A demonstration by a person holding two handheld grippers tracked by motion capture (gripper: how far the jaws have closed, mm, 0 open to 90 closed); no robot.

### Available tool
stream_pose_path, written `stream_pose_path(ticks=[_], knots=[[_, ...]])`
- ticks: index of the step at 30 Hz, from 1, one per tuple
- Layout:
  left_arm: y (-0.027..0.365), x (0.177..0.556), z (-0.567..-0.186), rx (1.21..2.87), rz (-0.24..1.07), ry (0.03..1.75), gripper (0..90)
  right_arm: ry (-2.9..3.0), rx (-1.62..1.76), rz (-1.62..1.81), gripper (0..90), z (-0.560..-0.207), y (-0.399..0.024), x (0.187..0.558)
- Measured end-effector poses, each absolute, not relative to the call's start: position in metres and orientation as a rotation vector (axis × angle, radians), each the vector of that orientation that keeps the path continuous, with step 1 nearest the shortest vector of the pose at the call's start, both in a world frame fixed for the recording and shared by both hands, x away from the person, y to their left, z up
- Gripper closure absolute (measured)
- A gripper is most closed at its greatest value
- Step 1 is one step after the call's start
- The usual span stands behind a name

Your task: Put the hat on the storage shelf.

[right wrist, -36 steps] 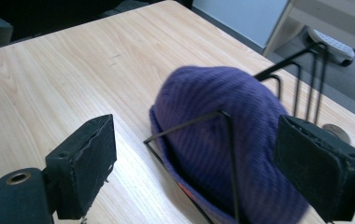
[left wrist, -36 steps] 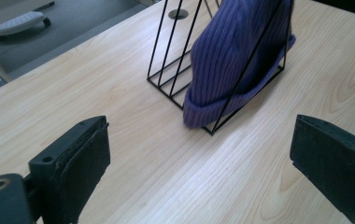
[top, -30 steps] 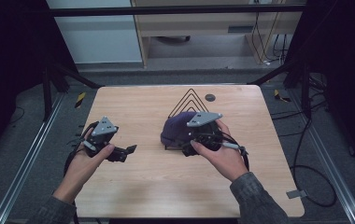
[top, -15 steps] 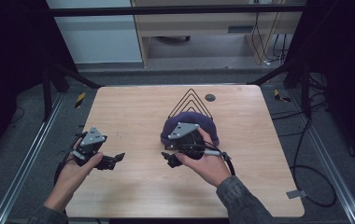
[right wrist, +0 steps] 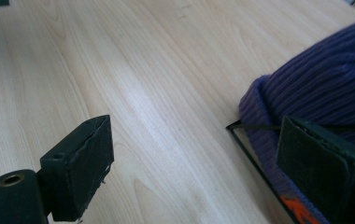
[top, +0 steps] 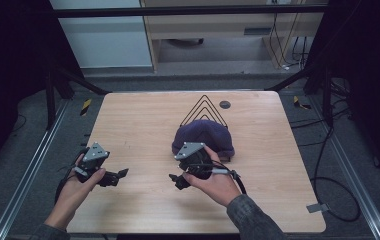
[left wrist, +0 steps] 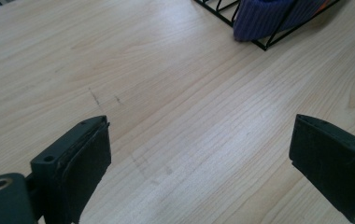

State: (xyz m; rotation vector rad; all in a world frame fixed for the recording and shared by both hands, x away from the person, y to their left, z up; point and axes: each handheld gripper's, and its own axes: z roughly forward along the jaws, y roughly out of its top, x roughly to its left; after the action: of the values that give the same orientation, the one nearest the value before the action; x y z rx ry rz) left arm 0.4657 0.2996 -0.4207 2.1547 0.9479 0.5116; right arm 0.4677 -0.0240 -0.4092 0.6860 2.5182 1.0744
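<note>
Grippers wide apart, beanie resting on the wire rack

Table point(top: 138, 120) of pale wood lies under both your hands. Start at the left: your left hand point(top: 75, 182) holds the left gripper point(top: 119, 175) low over the near-left part of the tabletop, well apart from the rack. Its jaws are spread, with nothing between them; in the left gripper view point(left wrist: 199, 154) you see bare wood grain and a few faint dark scuff marks point(left wrist: 94, 97) in the gap. At the top of that view, the corner of the black wire rack point(left wrist: 259, 42) and a fold of the ribbed purple beanie point(left wrist: 264, 16) show farther off.

Moving to the middle of the table, your right hand point(top: 213, 180) holds the right gripper point(top: 177, 180) just in front of the beanie point(top: 204, 137). Its jaws also stand released and grip nothing. In the right gripper view point(right wrist: 194, 158) one jaw sits over open wood, while the other is right against the near edge of the rack point(right wrist: 250, 144) and the beanie's cuff point(right wrist: 315, 107); you cannot tell whether it touches the knit. An orange mark point(right wrist: 294, 207) shows low on the cuff.

The beanie is draped over the wire rack point(top: 204, 102), whose triangular loops rise behind it toward the far side of the table. Just right of the rack's peak, a small dark round disc point(top: 225, 104) lies flat on the wood.
</note>
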Motion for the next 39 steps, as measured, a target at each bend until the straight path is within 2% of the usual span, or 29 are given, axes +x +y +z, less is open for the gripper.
stream_pose_path(ticks=[13,21,39], knots=[[0.299,0.47,-0.447,2.184,0.492,0.983,5.4,2.584,0.718,1.016,11.2,-0.444,-0.022,0.464],[0.294,0.471,-0.461,2.212,0.469,0.985,5.4,2.591,0.807,1.005,11.4,-0.467,-0.035,0.465],[0.287,0.478,-0.481,2.249,0.435,0.991,4.8,2.507,0.995,1.053,13.1,-0.497,-0.052,0.475]])
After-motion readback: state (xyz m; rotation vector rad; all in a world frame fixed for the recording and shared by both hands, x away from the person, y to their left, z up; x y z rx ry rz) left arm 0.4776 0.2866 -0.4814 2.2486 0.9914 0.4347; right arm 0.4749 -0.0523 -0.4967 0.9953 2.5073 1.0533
